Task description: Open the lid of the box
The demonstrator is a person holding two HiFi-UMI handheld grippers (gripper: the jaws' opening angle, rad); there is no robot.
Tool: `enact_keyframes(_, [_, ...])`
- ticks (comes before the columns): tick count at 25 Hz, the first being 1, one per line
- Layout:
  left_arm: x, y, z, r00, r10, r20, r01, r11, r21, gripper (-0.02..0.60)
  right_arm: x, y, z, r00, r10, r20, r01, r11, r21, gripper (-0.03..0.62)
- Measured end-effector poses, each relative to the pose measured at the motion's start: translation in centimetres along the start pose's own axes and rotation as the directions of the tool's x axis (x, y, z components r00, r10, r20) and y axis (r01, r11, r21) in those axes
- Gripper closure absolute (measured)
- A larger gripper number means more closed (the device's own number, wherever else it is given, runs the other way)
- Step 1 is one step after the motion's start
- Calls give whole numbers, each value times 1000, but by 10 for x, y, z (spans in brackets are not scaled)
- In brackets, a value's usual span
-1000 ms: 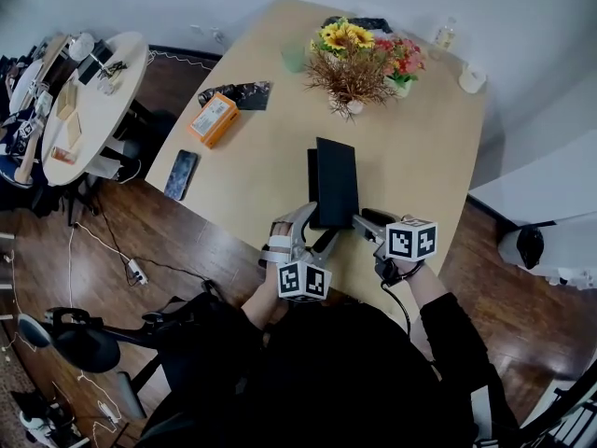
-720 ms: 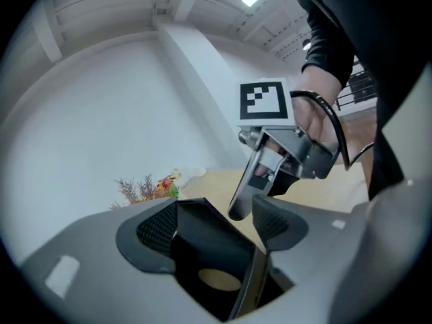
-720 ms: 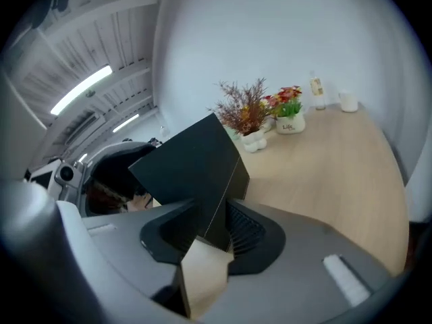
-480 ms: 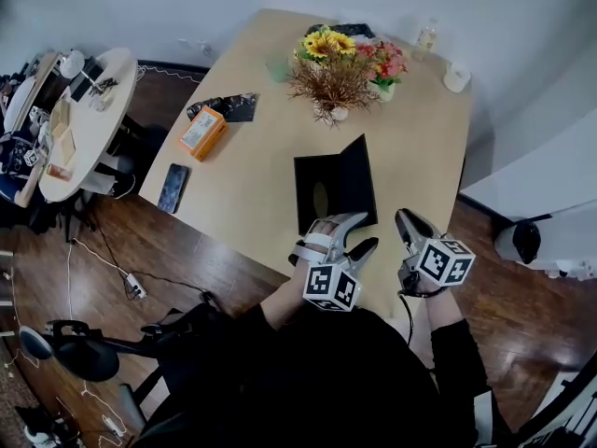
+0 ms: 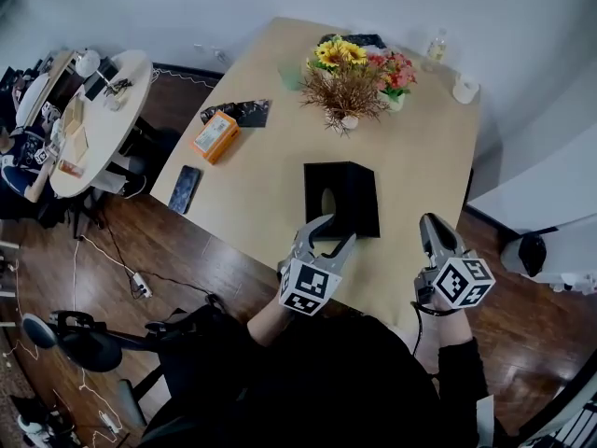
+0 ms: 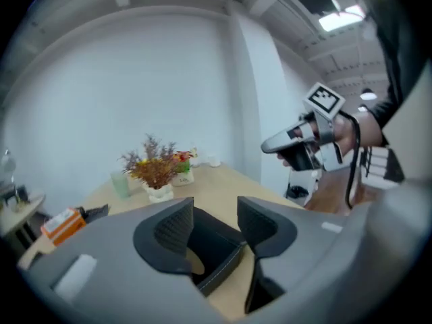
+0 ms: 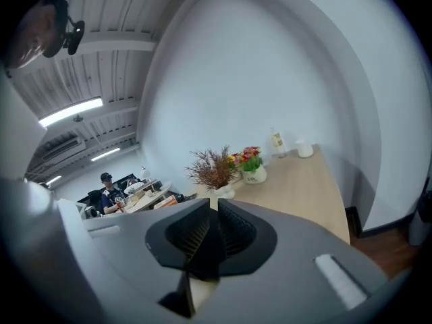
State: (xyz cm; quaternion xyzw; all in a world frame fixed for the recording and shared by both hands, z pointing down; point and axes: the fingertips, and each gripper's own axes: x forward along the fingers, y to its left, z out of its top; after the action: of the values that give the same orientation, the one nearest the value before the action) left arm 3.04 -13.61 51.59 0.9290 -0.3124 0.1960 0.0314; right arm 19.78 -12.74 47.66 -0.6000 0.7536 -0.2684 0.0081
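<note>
The box now lies opened flat on the table near its near edge, where half a second ago the lid stood upright. The left gripper has lifted clear and its jaws have just been closing to half gape, pads touching nothing. The right gripper has withdrawn past the near edge, its jaws closing almost together, empty. The task appears complete.

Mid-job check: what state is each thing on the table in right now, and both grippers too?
Black box: open, inside showing.
Left gripper: jaws apart after just closing partway, gripping nothing, at the box's near edge.
Right gripper: jaws just closed almost together, empty, clear of the box.
Orange box: lying flat, looks closed.
Phone: lying flat, screen dark.
Bottle: upright.
</note>
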Motion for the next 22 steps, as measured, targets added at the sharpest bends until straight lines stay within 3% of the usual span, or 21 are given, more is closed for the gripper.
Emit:
enact_keyframes(3, [-31, 39, 4, 993, 115, 33, -108, 981, -164, 399, 9, 34, 4, 998, 65, -4, -65, 995, -76, 556])
enact_keyframes(6, [-65, 67, 10, 974, 218, 66, -199, 955, -219, 408, 14, 67, 6, 993, 119, -7, -118, 976, -181, 556])
enact_keyframes(8, [-85, 78, 19, 959, 266, 97, -240, 946, -217, 411, 15, 86, 7, 989, 146, 3, -140, 956, -258, 556])
enact_keyframes(11, [-108, 75, 42, 941, 293, 169, -288, 956, -51, 414, 13, 108, 13, 985, 164, 60, -127, 909, -396, 562])
enact_keyframes(13, [-117, 61, 61, 936, 272, 225, -297, 951, 83, 423, 8, 118, 21, 977, 169, 127, -84, 864, -497, 569])
enact_keyframes(15, [-124, 47, 72, 932, 255, 257, -301, 940, 158, 430, 1, 129, 32, 962, 180, 205, -28, 813, -582, 569])
enact_keyframes(17, [-129, 40, 81, 920, 263, 290, -326, 925, 196, 431, -7, 140, 44, 940, 199, 278, 19, 781, -624, 569])
enact_keyframes(19, [-132, 39, 89, 908, 271, 320, -349, 911, 218, 442, -14, 148, 53, 922, 210, 325, 49, 769, -637, 571])
enact_keyframes(22, [-135, 44, 98, 896, 284, 341, -364, 910, 198, 459, -23, 156, 62, 905, 227, 360, 67, 759, -647, 594])
